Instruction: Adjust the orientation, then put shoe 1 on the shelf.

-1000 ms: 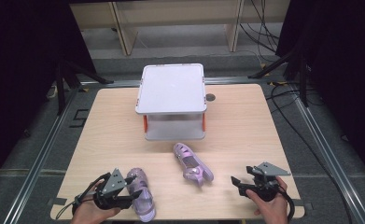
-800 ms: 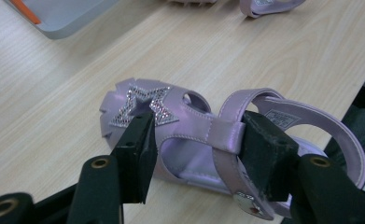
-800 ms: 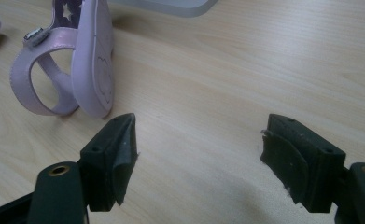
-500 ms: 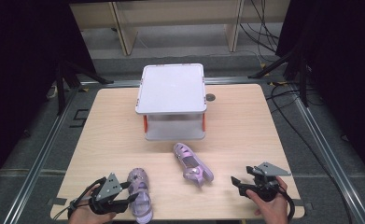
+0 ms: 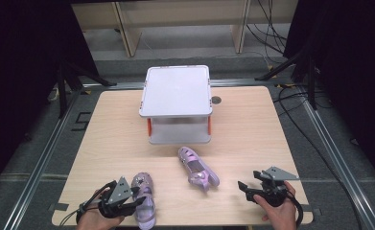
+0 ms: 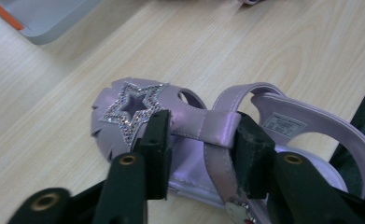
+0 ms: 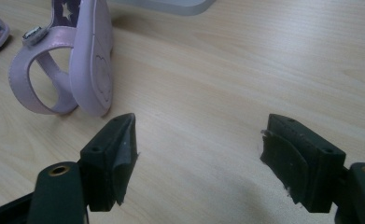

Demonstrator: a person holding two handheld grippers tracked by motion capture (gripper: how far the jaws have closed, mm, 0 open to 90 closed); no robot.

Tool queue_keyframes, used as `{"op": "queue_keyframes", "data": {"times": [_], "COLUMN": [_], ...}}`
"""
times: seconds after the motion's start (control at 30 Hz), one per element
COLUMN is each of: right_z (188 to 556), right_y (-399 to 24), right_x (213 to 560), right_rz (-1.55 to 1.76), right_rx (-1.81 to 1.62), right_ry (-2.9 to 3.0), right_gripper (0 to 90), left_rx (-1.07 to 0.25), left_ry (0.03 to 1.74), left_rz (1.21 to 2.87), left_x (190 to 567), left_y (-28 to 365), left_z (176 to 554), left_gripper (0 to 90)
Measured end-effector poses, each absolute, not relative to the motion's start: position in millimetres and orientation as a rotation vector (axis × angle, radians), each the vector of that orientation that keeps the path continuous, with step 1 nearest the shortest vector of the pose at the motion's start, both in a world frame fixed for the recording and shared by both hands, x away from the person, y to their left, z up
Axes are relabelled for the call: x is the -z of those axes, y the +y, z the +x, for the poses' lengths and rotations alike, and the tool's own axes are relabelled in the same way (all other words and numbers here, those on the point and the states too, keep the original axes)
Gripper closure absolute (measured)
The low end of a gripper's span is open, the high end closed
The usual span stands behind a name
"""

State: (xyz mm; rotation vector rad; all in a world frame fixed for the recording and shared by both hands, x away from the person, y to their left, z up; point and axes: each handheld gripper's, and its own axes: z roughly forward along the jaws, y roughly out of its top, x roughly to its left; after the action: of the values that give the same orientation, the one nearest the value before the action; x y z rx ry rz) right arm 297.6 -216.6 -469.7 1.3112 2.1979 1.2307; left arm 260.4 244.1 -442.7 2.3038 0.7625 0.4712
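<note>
A lilac sandal (image 5: 146,207) with a glittery star (image 6: 132,106) on its toe lies flat near the table's front left edge. My left gripper (image 5: 135,200) is shut on its instep strap (image 6: 220,133), one black jaw on each side. A second lilac sandal (image 5: 198,171) lies tipped on its side in the middle front; its sole and heel strap (image 7: 84,56) stand upper left in the right gripper view. My right gripper (image 5: 244,186) rests low at the front right, open (image 7: 199,144), with bare wood between its jaws and the sandal a short way off.
A white lidded box (image 5: 176,91) with orange clips stands at the table's middle back; its corner (image 6: 40,21) is visible beyond the held sandal. The wooden table (image 5: 252,129) has free room on the right. Dark curtains, cables and tripod legs surround it.
My left gripper has shifted slightly right and closed in on the front sandal's strap. The right gripper and the tipped sandal have stayed put.
</note>
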Motion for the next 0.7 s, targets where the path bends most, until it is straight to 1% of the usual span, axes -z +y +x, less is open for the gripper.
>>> {"op": "queue_keyframes", "data": {"times": [0.03,0.07,0.17,0.3,0.43,0.47,0.5,0.57,0.7], "right_z": [299.7,299.9,300.0,297.9,297.8,299.8,300.5,300.5,301.7], "right_y": [-218.6,-218.2,-218.4,-217.5,-218.2,-219.7,-219.9,-219.8,-219.7], "right_x": [470.2,470.3,469.9,469.3,469.5,470.2,470.5,470.3,470.0], "right_rz": [1.254,1.254,1.254,1.293,1.294,1.261,1.255,1.269,1.258], "right_rx": [-1.217,-1.224,-1.222,-1.23,-1.229,-1.23,-1.234,-1.238,-1.234], "right_ry": [2.196,2.191,2.192,2.191,2.185,2.189,2.189,2.189,2.198], "right_gripper": [26.4,26.4,26.4,26.4,26.5,26.4,26.5,26.5,26.5], "left_rx": [-0.49,-0.51,-0.505,-0.489,-0.449,-0.441,-0.43,-0.398,-0.347], "left_ry": [0.741,0.71,0.725,0.703,0.732,0.729,0.729,0.765,0.782], "left_rz": [2.315,2.312,2.278,2.274,2.21,2.241,2.231,2.196,2.124], "left_x": [441.3,439.9,439.6,437.3,435.4,432.3,430.9,429.6,423.5], "left_y": [246.1,247.9,251.4,258.0,265.3,269.1,271.3,274.4,281.5], "left_z": [260.0,261.1,262.1,266.4,272.5,274.6,276.5,279.9,287.2], "left_gripper": [71.1,73.9,79.5,81.9,83.0,83.2,83.3,83.7,84.2]}}
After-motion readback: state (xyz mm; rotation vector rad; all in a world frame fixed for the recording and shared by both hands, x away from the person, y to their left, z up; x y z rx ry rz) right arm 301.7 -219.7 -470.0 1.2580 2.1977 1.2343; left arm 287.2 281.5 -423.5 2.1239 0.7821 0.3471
